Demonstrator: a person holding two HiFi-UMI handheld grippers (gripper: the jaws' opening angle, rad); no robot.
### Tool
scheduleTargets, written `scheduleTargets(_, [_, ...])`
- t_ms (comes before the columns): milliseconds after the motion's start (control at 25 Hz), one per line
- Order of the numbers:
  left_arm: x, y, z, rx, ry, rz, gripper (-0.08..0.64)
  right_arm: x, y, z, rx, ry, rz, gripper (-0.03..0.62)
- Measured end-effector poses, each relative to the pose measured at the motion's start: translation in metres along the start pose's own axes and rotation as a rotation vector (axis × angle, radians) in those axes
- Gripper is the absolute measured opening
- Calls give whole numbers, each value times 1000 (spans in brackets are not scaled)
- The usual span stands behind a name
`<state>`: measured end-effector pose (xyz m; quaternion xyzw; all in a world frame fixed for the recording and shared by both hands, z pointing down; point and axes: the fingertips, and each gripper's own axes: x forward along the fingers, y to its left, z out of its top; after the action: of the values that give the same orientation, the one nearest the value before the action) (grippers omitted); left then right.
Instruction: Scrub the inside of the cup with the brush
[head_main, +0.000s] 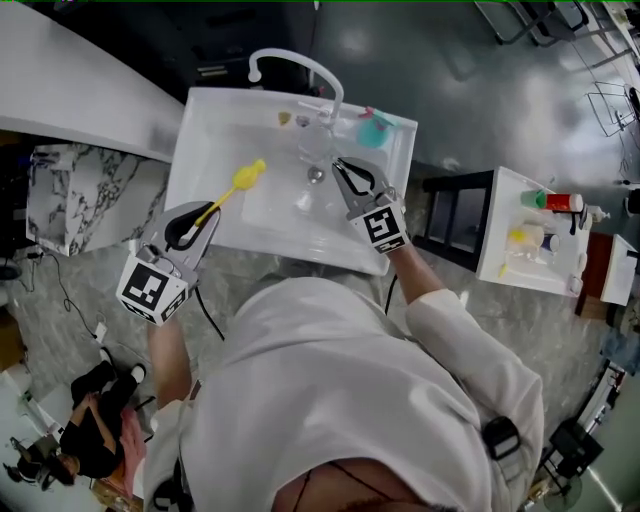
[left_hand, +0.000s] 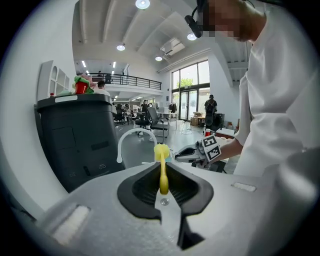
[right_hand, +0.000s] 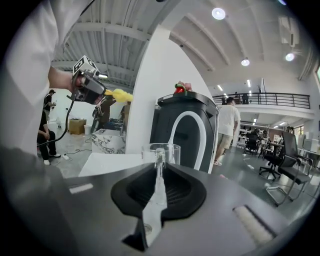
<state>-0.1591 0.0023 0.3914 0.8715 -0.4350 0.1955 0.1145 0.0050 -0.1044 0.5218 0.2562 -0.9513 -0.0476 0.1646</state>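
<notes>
Right gripper view is showing your right gripper (right_hand: 159, 165) pinching just the glass cup's (right_hand: 172, 151) wall, so the left gripper's (left_hand: 162, 174) tightly clamped yellow brush (left_hand: 161, 151) risks levering it loose.

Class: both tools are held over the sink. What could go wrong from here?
1. The right tongs pinch only one thin wall of the clear cup; it may slip or twist and fall into the sink.
2. The left tongs hold the brush by its slim handle, so scrubbing pressure could pivot it.
</notes>
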Motion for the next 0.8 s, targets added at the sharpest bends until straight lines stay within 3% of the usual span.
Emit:
scheduleTargets(440, [0, 5, -15, -34, 58, 48, 40, 40, 19, -103, 84, 141, 56, 25])
scheduleTargets(800, [-2, 15, -32, -65, 102, 79, 40, 78, 32, -161, 119, 214, 102, 25])
